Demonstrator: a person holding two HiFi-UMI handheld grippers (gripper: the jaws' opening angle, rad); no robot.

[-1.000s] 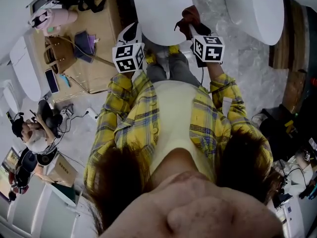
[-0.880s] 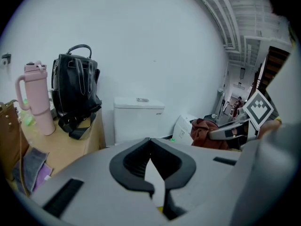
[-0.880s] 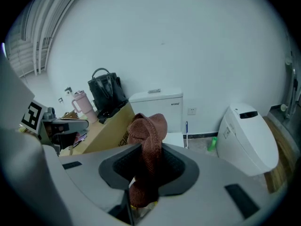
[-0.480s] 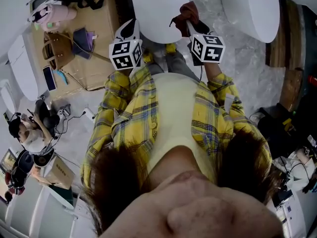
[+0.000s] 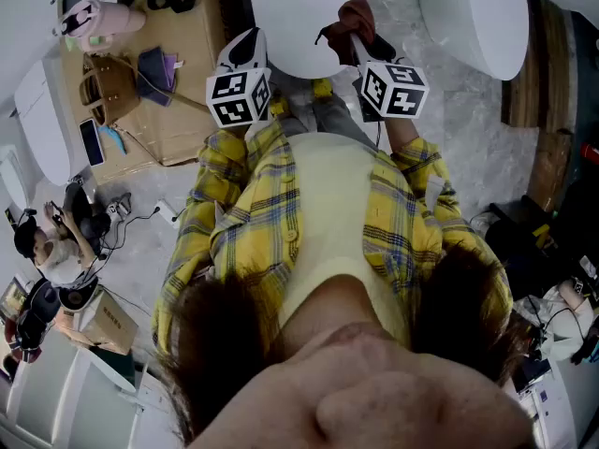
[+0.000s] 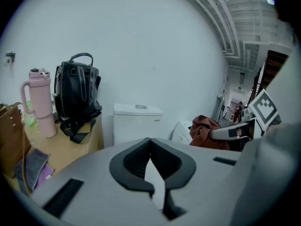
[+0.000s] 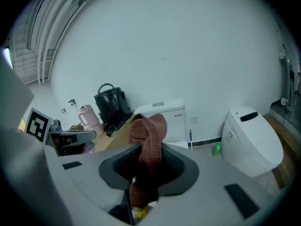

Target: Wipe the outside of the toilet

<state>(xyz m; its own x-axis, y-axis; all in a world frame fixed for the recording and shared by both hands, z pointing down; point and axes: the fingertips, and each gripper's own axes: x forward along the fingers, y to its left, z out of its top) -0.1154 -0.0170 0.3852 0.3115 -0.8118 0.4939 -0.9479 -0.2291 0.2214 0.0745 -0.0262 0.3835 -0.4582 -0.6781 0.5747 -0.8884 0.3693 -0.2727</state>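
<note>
The white toilet (image 5: 299, 17) stands right in front of me at the top of the head view, with its tank (image 6: 137, 121) against the wall. My right gripper (image 5: 360, 50) is shut on a rust-brown cloth (image 7: 148, 140), which hangs bunched between the jaws beside the bowl's right edge (image 5: 348, 21). At the bowl's left edge, my left gripper (image 5: 245, 54) holds nothing. In the left gripper view its jaws (image 6: 150, 142) meet at the tip. The tank also shows behind the cloth (image 7: 164, 113).
A second white toilet (image 5: 477, 17) stands to the right, with a green bottle (image 7: 216, 149) between the two. On the left a low wooden table (image 5: 178, 129) holds a black bag (image 6: 77, 95), a pink tumbler (image 6: 40, 102) and a brown handbag (image 5: 108, 87). A person (image 5: 47, 241) sits at the far left.
Both grippers have crept slightly towards the toilet. The cloth stays gripped in the right one.
</note>
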